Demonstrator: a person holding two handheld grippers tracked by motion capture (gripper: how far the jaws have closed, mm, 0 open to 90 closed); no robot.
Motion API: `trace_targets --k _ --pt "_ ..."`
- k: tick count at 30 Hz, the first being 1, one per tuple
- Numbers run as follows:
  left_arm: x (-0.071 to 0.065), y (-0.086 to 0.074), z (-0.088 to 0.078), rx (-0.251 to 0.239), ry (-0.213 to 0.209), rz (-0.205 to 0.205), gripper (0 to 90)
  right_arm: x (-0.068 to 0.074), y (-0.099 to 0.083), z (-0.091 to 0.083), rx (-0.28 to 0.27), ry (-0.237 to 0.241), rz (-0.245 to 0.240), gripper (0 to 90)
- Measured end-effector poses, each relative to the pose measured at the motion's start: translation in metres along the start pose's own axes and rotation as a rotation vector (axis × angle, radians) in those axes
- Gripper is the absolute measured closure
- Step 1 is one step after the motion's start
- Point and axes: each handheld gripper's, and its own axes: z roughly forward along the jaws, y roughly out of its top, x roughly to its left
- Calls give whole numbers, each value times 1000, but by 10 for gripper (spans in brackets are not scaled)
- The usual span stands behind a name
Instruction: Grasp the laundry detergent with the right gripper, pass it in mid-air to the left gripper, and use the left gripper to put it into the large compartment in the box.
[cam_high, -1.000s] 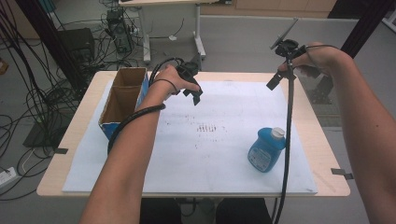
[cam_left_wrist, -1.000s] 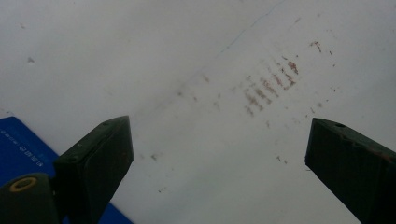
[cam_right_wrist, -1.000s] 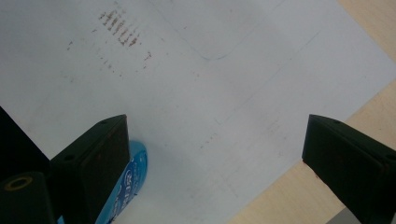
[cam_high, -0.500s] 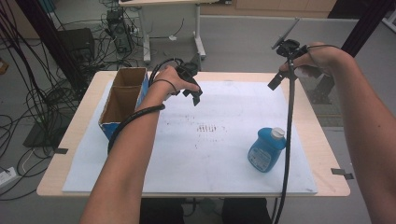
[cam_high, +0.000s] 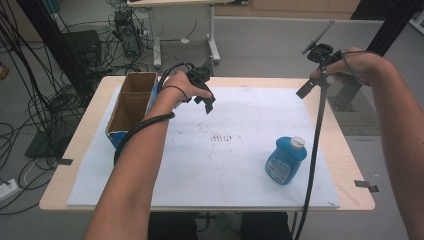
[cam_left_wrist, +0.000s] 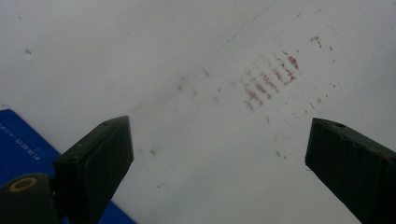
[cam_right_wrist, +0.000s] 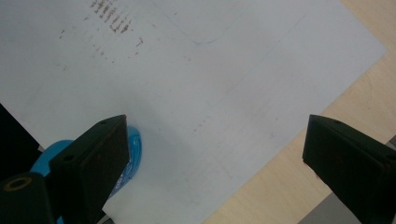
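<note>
Nothing is moved yet: the blue bottle (cam_high: 285, 161) stands at four o'clock on the worktop (cam_high: 80, 150), untouched. Left gripper (cam_high: 207, 102) and right gripper (cam_high: 306, 89) hover released, jaws spread, holding nothing; picking up remains.

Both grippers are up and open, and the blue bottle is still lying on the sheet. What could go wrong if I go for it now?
1. The blue bottle lies on its side on the white sheet; a push from the open right gripper could roll it.
2. That gripper's cable hangs right beside the bottle and may drag it.
3. The left gripper hovers near the cardboard box; a sweep could bump it.
</note>
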Motion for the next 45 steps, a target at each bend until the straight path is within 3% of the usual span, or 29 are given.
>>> trace_targets --k 14,27,45 --pt "-2 -4 -1 -13 -2 4 80 -3 -34 -3 8 -13 30 73" --pt "-6 -4 1 4 -6 7 82 -4 -66 -4 -12 -2 60 74" --pt "-5 -4 1 8 -7 7 82 -2 -91 -2 -26 2 77 72"
